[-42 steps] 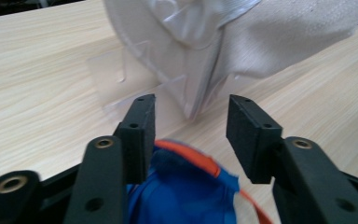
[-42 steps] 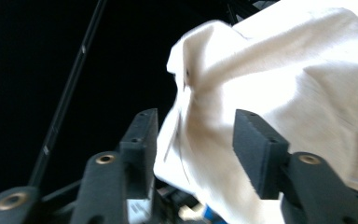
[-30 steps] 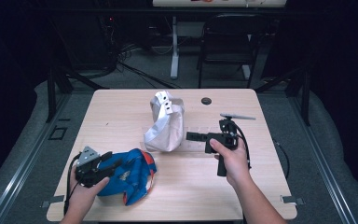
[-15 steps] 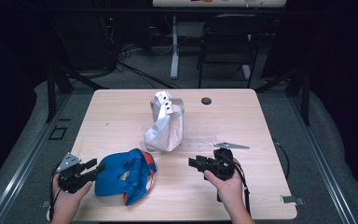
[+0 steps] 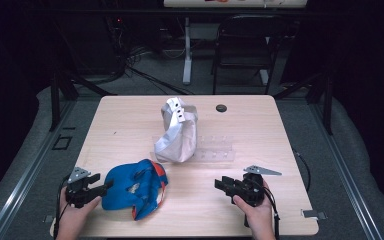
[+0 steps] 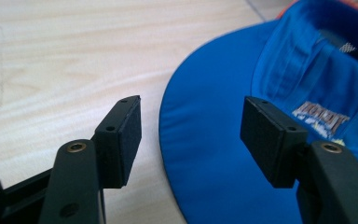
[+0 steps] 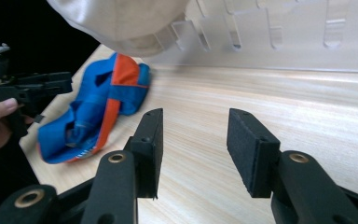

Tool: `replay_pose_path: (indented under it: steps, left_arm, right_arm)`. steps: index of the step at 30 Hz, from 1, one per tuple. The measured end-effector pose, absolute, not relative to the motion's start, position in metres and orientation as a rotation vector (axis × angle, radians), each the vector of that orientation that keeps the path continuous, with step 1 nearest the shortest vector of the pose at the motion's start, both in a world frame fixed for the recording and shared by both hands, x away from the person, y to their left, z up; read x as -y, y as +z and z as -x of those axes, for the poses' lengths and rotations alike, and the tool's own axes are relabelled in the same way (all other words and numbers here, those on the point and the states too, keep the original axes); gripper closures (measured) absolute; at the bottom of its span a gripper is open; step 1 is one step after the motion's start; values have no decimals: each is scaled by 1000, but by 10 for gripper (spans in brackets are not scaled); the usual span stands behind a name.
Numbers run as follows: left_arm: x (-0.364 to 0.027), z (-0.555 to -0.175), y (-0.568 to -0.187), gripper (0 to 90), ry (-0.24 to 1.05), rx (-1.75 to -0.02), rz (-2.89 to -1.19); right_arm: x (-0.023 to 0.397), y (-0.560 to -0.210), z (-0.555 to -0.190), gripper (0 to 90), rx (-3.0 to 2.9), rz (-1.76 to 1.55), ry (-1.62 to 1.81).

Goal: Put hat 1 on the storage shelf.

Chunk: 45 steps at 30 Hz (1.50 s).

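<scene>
wooden table | blue cap brim just ahead of left gripper fingers

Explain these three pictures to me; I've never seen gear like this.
A person sits at a wooden table holding a hand tool with two black jaws in each hand: the left gripper and the right gripper. One picture looks down from above. The other two come from cameras riding on each gripper, looking out along its jaws. On the table lie a blue cap, a grey cap leaning on a clear rack, and a small black disc. Both grippers are open and hold nothing; the left one's jaws sit at the blue cap's brim.
</scene>
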<state>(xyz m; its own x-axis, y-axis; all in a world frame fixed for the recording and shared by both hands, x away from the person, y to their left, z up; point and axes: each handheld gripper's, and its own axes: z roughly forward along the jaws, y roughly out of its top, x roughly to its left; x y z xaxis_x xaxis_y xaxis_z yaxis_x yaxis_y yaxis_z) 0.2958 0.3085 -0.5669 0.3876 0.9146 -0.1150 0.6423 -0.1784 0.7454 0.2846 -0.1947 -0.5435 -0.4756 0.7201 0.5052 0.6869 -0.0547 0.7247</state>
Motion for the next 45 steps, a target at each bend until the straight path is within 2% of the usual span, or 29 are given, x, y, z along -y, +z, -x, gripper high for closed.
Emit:
replay_pose_path:
  steps: [9,22,33,45]
  left_arm:
    - [-303,-303,-578,370,470,-1352,-1915]
    - [-290,-308,-584,374,402,-1332,-1963]
    - [-247,-296,-581,404,317,-1192,-2057]
    - [-250,-291,-574,414,397,-1153,-2034]
  right_arm:
    - [188,-551,-286,554,-2211,-1610,1574]
    - [184,-556,-281,530,-2179,-1657,1565]
    - [155,-569,-278,551,-2322,-1649,1537]
    - [130,-578,-273,561,-2470,-1626,1552]
